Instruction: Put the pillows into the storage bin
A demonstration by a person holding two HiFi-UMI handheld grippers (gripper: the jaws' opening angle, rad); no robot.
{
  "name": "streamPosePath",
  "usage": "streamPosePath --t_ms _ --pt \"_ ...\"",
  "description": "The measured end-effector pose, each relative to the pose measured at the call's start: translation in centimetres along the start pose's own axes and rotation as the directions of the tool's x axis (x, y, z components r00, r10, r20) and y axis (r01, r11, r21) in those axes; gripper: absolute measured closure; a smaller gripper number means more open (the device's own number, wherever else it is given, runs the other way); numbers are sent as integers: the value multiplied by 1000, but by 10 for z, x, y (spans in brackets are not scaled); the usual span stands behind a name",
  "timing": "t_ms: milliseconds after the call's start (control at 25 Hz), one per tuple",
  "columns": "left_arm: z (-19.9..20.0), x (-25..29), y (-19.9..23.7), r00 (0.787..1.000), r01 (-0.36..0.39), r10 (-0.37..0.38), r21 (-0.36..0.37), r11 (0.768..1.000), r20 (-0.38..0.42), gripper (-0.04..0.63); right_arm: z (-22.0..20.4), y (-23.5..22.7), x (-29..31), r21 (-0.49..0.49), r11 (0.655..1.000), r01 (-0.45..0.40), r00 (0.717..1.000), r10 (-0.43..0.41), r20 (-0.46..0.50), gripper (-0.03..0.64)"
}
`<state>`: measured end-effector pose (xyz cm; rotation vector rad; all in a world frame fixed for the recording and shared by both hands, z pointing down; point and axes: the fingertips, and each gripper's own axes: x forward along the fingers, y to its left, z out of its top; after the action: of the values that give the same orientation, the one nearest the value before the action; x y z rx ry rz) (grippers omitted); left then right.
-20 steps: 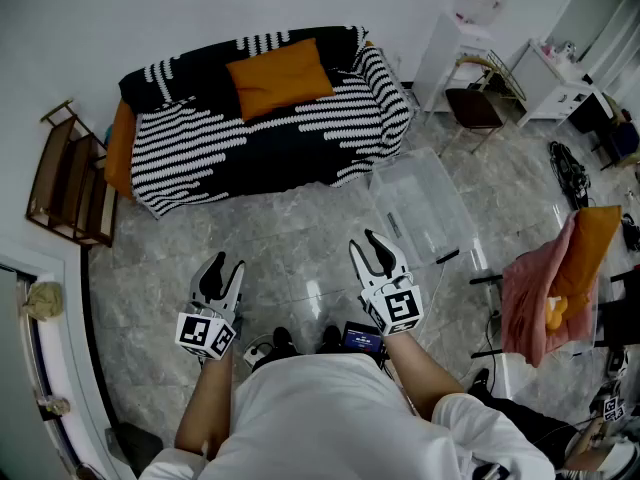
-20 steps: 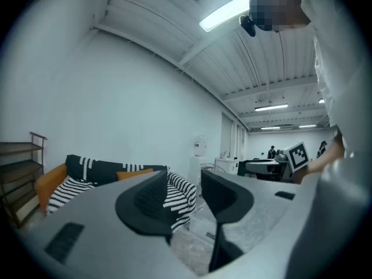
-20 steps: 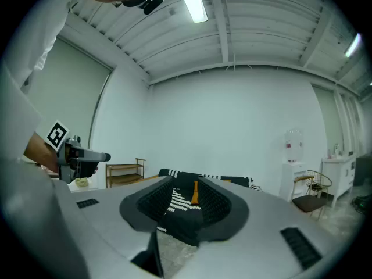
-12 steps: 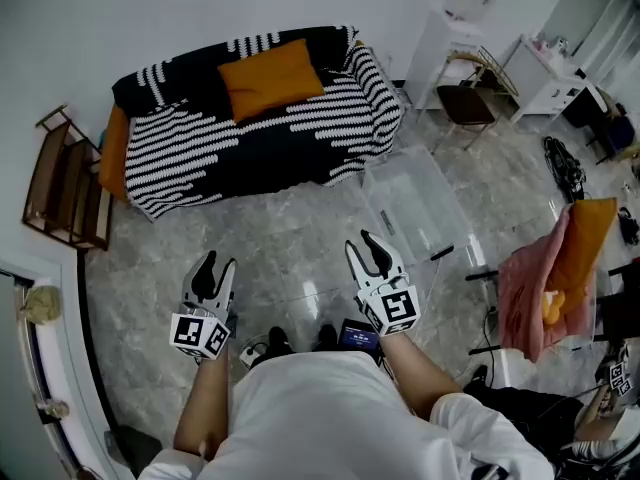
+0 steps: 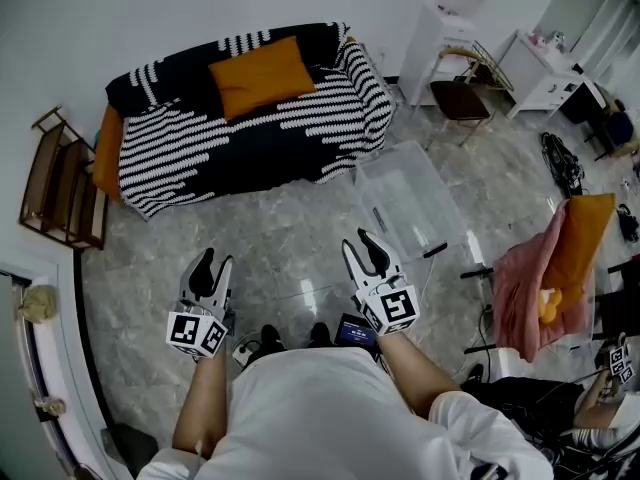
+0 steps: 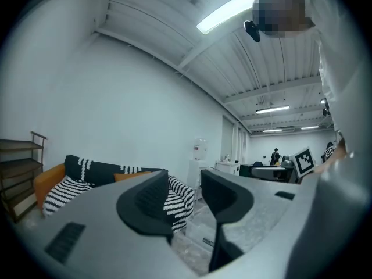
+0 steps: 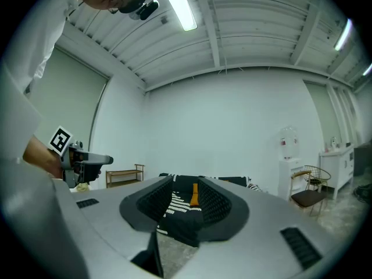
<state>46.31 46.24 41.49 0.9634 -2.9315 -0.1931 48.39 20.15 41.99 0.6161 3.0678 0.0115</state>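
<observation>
An orange pillow (image 5: pixel 262 75) lies on the black-and-white striped sofa (image 5: pixel 250 128) by the far wall. A second orange pillow (image 5: pixel 105 151) leans at the sofa's left end. The clear storage bin (image 5: pixel 410 200) stands on the marble floor to the right of the sofa. My left gripper (image 5: pixel 215 263) and right gripper (image 5: pixel 360 243) are held level in front of the body, well short of the sofa. Both are open with nothing between the jaws. In the right gripper view the orange pillow (image 7: pixel 194 195) shows between the jaws of the right gripper (image 7: pixel 186 205). The left gripper (image 6: pixel 183 199) faces the sofa (image 6: pixel 104 176).
A wooden shelf (image 5: pixel 60 183) stands against the left wall. A chair (image 5: pixel 460 98), a white cabinet (image 5: pixel 440 43) and a white desk (image 5: pixel 545 68) line the back right. A rack draped with pink and orange cloth (image 5: pixel 545 278) stands at the right.
The sofa and bin have shifted slightly left and up in the head view. Both grippers stay held out in front, their jaws as wide as before.
</observation>
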Motion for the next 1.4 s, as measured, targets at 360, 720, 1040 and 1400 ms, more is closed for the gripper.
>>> streamPosePath --t_ms 360,720,1040,1400 --pt "-17 3 -28 1000 -10 10 15 1000 -20 417 -13 -18 -16 18 1000 -7 1000 7 5 463" --pt "-23 -7 -29 999 -40 40 11 999 -25 417 -17 -17 -18 59 997 -41 999 40 21 463" --pt "-28 16 -20 999 -28 28 3 1000 -44 418 -30 -28 1 76 997 -33 999 35 -27 462" --pt "-36 67 27 999 -29 29 -16 999 -45 417 -40 -44 61 60 997 -48 998 51 -45 462"
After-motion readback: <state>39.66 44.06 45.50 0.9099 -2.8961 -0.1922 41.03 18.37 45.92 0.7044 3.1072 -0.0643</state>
